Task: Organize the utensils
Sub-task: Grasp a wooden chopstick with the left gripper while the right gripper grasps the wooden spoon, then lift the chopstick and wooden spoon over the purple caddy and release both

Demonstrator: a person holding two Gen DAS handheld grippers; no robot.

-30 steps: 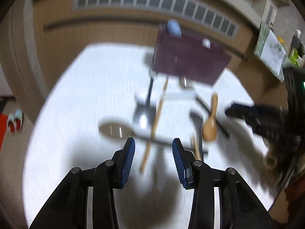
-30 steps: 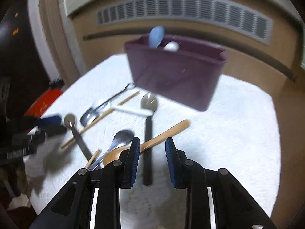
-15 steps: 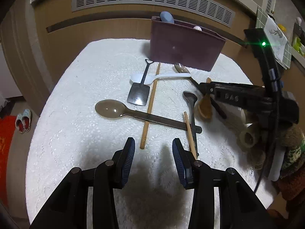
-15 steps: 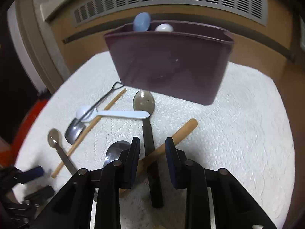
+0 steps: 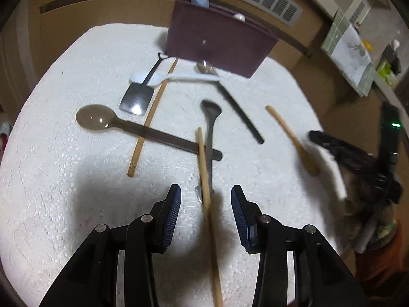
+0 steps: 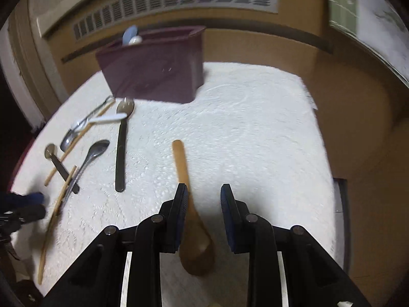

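My left gripper (image 5: 205, 204) is open and points down at the white cloth. A wooden chopstick (image 5: 204, 168) runs between its fingers, untouched, lying across a steel spoon (image 5: 211, 117). My right gripper (image 6: 204, 199) is closing around a wooden spoon (image 6: 182, 168). The spoon's neck rests against the left pad with a gap to the right pad, and its bowl lies under the gripper. In the left wrist view the wooden spoon (image 5: 294, 138) sits apart at the right, beside the blurred right gripper (image 5: 317, 138). A maroon bin (image 5: 219, 43) at the back holds two utensils.
On the white lace cloth (image 5: 64, 179) lie a brown spoon (image 5: 94, 120), a metal shovel spoon (image 5: 138, 97), a white spoon (image 5: 179, 78), a second chopstick (image 5: 150, 120) and a dark-handled spoon (image 5: 237, 112). The bare cloth (image 6: 255, 140) spreads right of the bin. A wooden wall stands behind.
The right gripper swung right and narrowed; the wooden spoon turned and slid away from the other utensils with it. The left gripper shifted right, so the chopstick now lies between its fingers.
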